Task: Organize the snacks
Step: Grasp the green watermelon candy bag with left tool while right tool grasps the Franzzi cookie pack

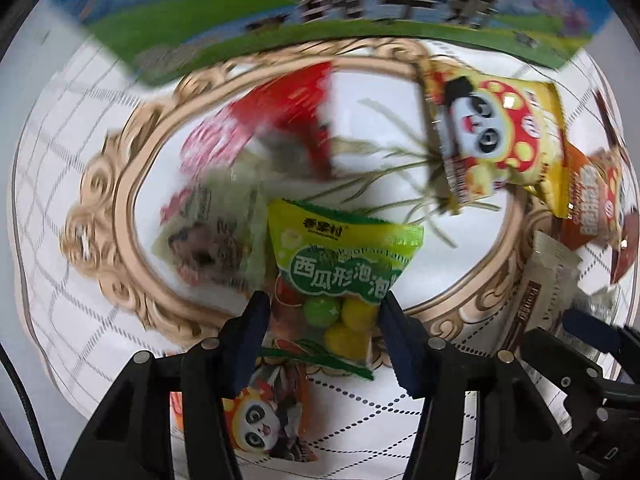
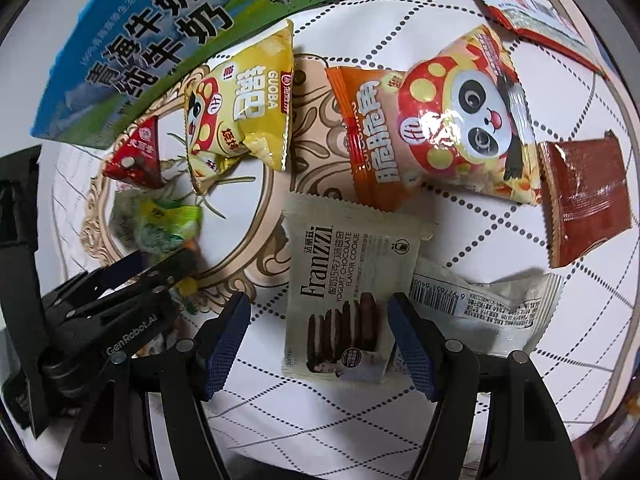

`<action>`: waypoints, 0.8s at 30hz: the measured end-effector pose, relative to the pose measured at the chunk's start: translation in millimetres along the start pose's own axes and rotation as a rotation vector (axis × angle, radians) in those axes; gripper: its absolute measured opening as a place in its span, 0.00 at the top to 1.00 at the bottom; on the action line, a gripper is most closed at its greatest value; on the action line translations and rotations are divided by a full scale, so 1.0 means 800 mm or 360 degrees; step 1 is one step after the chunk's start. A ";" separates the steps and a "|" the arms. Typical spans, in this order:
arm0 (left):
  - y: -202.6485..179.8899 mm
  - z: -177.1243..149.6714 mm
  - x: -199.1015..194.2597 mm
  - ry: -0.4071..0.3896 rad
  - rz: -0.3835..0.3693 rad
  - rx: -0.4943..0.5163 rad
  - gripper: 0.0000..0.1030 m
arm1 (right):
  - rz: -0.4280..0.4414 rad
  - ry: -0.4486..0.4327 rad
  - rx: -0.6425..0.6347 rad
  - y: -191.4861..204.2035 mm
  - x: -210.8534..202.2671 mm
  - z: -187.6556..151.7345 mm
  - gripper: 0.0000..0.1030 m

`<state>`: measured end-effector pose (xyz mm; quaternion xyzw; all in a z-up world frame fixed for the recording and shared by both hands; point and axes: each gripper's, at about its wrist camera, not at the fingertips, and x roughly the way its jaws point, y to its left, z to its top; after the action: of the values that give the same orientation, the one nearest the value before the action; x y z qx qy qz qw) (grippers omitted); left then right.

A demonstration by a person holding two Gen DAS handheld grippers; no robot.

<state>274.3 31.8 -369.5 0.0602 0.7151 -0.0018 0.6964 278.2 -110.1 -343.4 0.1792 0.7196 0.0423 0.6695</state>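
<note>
Green-yellow gum pkt (image 1: 338,280) sits between left gripper (image 1: 325,334) fingers, pads touching both sides from what shows, so pinched, hanging over near rim of ornate tray (image 1: 100,208). Best to carry fwd toward 12 o'clock past rim before letting go; release low, onto bare white centre, not atop blurred pale pkt (image 1: 216,236) at 10 o'clock or red pkt (image 1: 280,120) beyond. Keep grip light: round gumballs inside, crinkly film, may slip or twist. Right gripper (image 2: 318,338) spread wide, straddling Franzzi cookie pkt (image 2: 348,292), pads apart from it, not yet closed; flat pkt on cloth, so press down, then close on long edges. Farther at 12 o'clock: yellow Guoba bag (image 2: 244,120) partly on tray, panda bag (image 2: 464,120) off it, milk carton (image 2: 132,40) behind.
</note>
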 end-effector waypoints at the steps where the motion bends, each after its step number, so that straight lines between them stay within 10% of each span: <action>1: 0.006 -0.005 0.002 0.0012 -0.0028 -0.0053 0.51 | -0.0030 0.0000 -0.0014 0.001 0.002 -0.002 0.28; 7: 0.029 -0.029 0.011 0.0072 -0.0173 -0.0226 0.51 | -0.0005 0.0080 0.0030 -0.002 0.036 -0.019 0.29; 18: 0.018 -0.004 0.023 0.0096 -0.0101 0.0035 0.47 | -0.0217 0.0006 -0.0509 0.086 0.052 -0.032 0.39; 24: 0.007 0.010 0.030 0.0067 -0.0107 -0.0033 0.45 | -0.0115 0.0019 -0.0322 0.075 0.058 -0.028 0.38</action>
<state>282.3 38.4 -393.0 0.0290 0.7312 -0.0164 0.6814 266.8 -35.6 -366.8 0.0844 0.7215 0.0919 0.6810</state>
